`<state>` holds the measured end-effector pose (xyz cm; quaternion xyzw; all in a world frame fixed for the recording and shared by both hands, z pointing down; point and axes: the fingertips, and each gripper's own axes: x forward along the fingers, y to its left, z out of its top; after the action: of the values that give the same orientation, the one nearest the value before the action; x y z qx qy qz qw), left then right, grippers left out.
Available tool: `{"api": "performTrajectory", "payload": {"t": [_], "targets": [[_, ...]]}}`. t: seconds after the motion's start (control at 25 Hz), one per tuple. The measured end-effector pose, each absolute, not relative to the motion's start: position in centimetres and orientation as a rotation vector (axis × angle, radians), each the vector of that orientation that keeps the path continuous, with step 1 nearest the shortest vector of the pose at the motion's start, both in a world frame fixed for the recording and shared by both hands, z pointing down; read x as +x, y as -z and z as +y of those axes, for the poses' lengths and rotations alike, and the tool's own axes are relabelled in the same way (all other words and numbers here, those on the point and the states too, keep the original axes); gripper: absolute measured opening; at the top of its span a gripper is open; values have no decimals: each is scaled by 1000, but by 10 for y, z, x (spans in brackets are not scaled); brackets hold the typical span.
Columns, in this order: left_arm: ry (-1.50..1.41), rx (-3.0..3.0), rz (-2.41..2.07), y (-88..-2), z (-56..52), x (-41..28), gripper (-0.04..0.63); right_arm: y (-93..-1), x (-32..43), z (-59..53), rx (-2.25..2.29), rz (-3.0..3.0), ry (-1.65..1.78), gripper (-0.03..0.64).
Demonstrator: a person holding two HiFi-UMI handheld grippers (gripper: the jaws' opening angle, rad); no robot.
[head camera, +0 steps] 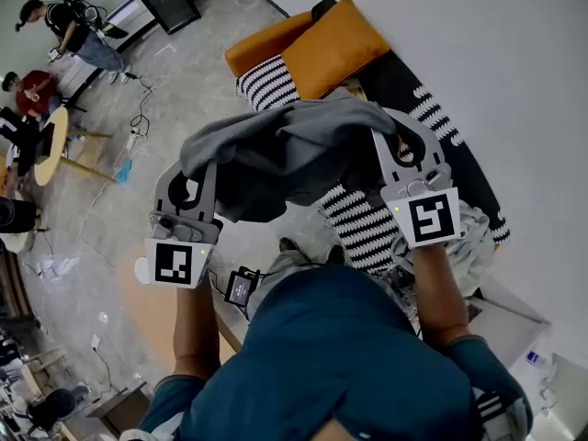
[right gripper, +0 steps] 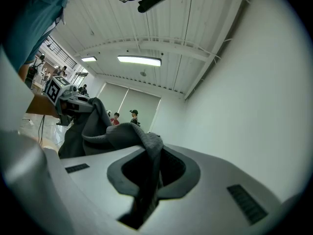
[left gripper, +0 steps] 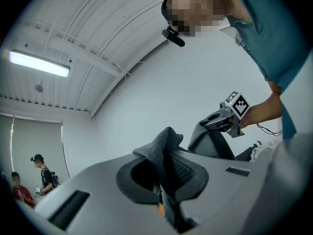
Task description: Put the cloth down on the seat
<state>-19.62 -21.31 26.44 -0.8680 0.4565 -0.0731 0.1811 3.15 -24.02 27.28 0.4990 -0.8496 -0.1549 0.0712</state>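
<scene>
A grey cloth (head camera: 294,150) hangs spread between my two grippers, held up in the air over the sofa seat (head camera: 363,223) with its black-and-white striped cover. My left gripper (head camera: 200,175) is shut on the cloth's left edge, and my right gripper (head camera: 388,141) is shut on its right edge. In the left gripper view the cloth (left gripper: 166,148) bunches up out of the closed jaws, which point up toward the ceiling. The right gripper view has the cloth (right gripper: 146,151) pinched the same way, sagging off to the left toward the other gripper (right gripper: 66,99).
Orange cushions (head camera: 335,44) lie at the far end of the sofa. A pale garment (head camera: 473,232) sits on its near right edge. A white wall runs along the right. People, a round wooden table (head camera: 50,145) and floor cables (head camera: 138,118) are far left.
</scene>
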Motion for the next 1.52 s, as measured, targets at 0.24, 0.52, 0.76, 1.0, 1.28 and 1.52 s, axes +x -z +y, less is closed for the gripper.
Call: {"api": "performTrajectory", "payload": {"t": [0.24, 0.52, 0.76, 1.0, 1.28, 1.52], "targets": [[200, -2488, 1217, -266, -250, -223, 20, -270, 3, -266, 1556, -2505, 461, 34], [163, -2530, 1160, -272, -285, -259, 20, -270, -30, -294, 1610, -2435, 477, 34], [153, -2545, 1149, -275, -306, -267, 20, -275, -37, -311, 1609, -2415, 461, 34], [182, -2540, 1166, -279, -358, -248, 20, -283, -21, -363, 1585, -2444, 441, 34], [204, -2518, 1183, -273, -370, -239, 20, -280, -12, -377, 1572, -2483, 457, 34], [206, -2495, 1194, -276, -381, -226, 20, -280, -2, -391, 1560, -2511, 475, 34]]}}
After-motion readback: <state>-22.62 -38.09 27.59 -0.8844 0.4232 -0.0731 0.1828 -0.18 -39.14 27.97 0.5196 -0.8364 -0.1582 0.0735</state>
